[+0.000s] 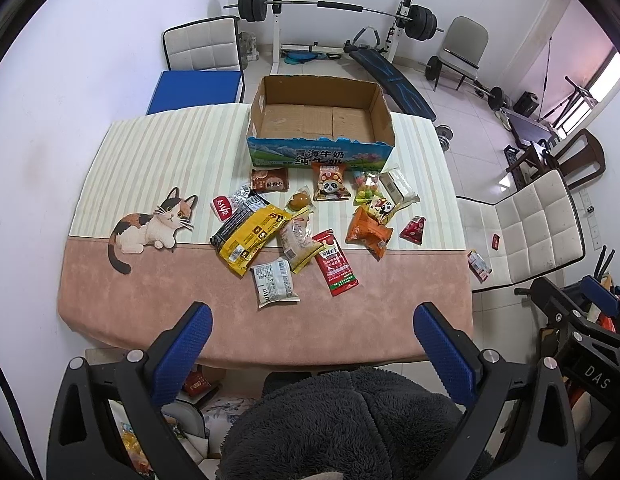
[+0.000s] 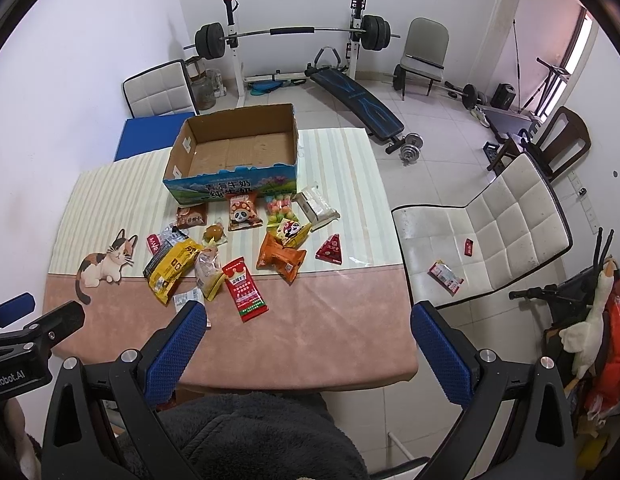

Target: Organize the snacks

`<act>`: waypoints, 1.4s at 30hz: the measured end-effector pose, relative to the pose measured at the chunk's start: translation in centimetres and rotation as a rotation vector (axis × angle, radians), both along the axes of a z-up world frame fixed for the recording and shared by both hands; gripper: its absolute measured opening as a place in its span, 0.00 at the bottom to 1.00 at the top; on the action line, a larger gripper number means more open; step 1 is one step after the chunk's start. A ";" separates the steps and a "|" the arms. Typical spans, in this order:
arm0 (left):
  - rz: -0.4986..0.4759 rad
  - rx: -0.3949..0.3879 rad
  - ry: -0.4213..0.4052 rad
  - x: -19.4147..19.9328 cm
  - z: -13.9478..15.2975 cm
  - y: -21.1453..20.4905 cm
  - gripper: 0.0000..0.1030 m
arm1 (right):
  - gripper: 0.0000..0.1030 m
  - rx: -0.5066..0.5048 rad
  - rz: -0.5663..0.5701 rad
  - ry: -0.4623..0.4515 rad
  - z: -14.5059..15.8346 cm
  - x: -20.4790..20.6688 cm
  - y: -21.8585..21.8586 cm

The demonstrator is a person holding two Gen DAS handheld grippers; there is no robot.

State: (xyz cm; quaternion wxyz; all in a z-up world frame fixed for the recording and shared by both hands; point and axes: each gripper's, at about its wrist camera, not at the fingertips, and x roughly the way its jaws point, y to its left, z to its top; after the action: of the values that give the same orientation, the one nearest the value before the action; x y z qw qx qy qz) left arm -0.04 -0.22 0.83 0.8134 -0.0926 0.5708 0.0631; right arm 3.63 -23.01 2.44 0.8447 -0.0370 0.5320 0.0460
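Observation:
An empty cardboard box (image 1: 318, 120) (image 2: 238, 148) stands at the far side of the table. Several snack packets lie in front of it: a yellow bag (image 1: 250, 236) (image 2: 172, 266), a red packet (image 1: 335, 263) (image 2: 244, 290), an orange packet (image 1: 368, 234) (image 2: 281, 258), a panda packet (image 1: 330, 182) (image 2: 243, 212) and a white packet (image 1: 275, 282). My left gripper (image 1: 312, 344) is open and empty above the near table edge. My right gripper (image 2: 308, 344) is open and empty, also at the near edge, short of the snacks.
The table cloth (image 1: 150, 160) has a cat picture (image 1: 150, 228). A white chair (image 2: 498, 232) at the right holds two small packets (image 2: 446, 276). A second white chair (image 1: 202, 46) stands at the back left. A weight bench (image 2: 358, 100) and barbell rack (image 1: 334, 8) stand behind.

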 end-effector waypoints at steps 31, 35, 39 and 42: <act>0.005 -0.004 -0.010 -0.4 0.5 0.1 1.00 | 1.00 0.003 0.012 -0.014 0.6 -0.6 0.9; 0.025 0.028 -0.028 -0.2 0.4 1.0 1.00 | 1.00 0.032 0.013 0.006 -0.3 -0.1 1.5; 0.107 0.038 -0.026 1.7 -0.8 4.0 1.00 | 1.00 0.066 0.000 0.035 -2.1 1.6 1.8; 0.147 0.045 0.013 3.0 -3.0 6.3 1.00 | 1.00 0.099 -0.011 0.072 -4.3 3.5 2.0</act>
State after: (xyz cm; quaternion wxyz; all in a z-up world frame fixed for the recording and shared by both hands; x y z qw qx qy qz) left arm 2.94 6.12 -2.15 0.8047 -0.1155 0.5663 0.1362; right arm 7.12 -20.99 -1.87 0.8261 0.0096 0.5593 0.0688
